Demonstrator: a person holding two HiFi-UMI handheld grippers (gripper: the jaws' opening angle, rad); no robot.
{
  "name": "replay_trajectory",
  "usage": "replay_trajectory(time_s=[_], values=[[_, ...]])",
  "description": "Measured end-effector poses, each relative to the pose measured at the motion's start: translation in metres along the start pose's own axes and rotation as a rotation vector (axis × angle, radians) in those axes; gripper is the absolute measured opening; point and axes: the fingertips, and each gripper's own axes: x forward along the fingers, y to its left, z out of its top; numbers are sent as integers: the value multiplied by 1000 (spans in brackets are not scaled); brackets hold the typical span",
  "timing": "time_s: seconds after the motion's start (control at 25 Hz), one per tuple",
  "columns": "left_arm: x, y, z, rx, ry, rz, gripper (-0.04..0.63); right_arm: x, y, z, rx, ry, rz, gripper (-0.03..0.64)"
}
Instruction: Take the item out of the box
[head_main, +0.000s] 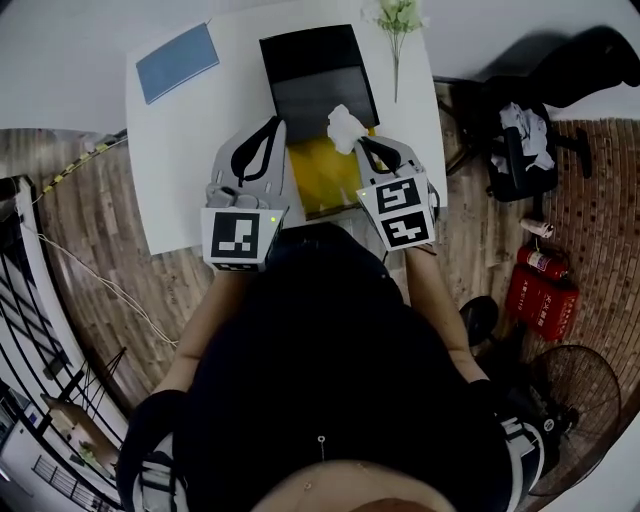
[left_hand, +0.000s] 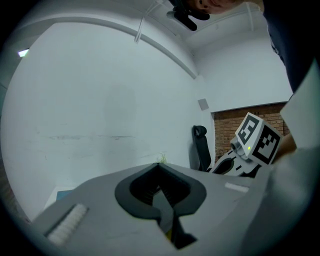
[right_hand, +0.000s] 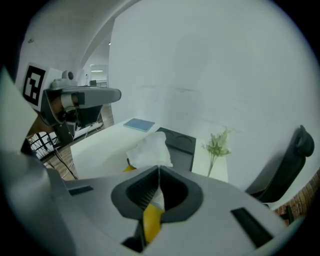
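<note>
Pinching the yellow item at its right edge, the right gripper is pressing its jaws shut on it, with crumpled white paper sticking out past their tips. The left gripper is clamping a yellow sliver at the opposite edge, jaws together. The thin yellow item is stretching between them over the near end of the black box on the white surface.

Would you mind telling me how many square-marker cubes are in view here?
2. One cube sits on the left gripper, the other on the right gripper; none seems hidden.
</note>
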Motion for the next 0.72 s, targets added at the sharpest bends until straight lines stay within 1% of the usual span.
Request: replay_trajectory(time_s=[0.04, 0.16, 0.32, 0.36, 0.48, 0.52, 0.56, 0.64, 0.72], values=[[0, 1, 4, 17, -9, 2, 9, -4, -3, 7, -4, -22, -14, 18], [-2, 2, 17, -12, -39, 14, 9, -18, -13, 28, -17, -90, -52, 18], [-4, 3, 36, 34, -85, 22, 9, -38, -23, 56, -32, -177, -98, 18], [-6, 3, 40, 29, -93, 25, 9, -43, -24, 62, -35, -198, -109, 18], [-11, 4, 52, -39, -108, 39, 9, -58, -30, 80, -50, -258, -141, 18], [-13, 4, 57, -49, -117, 41, 9, -62, -32, 85, -57, -275, -152, 18], [-14, 5, 62, -45, -129, 43, 9, -67, -34, 90, -64, -292, -162, 18], [-16, 7, 74, -12, -161, 44, 9, -76, -37, 101, -77, -327, -180, 18], [-18, 7, 84, -7, -183, 45, 9, -86, -40, 113, -86, -369, -197, 18]])
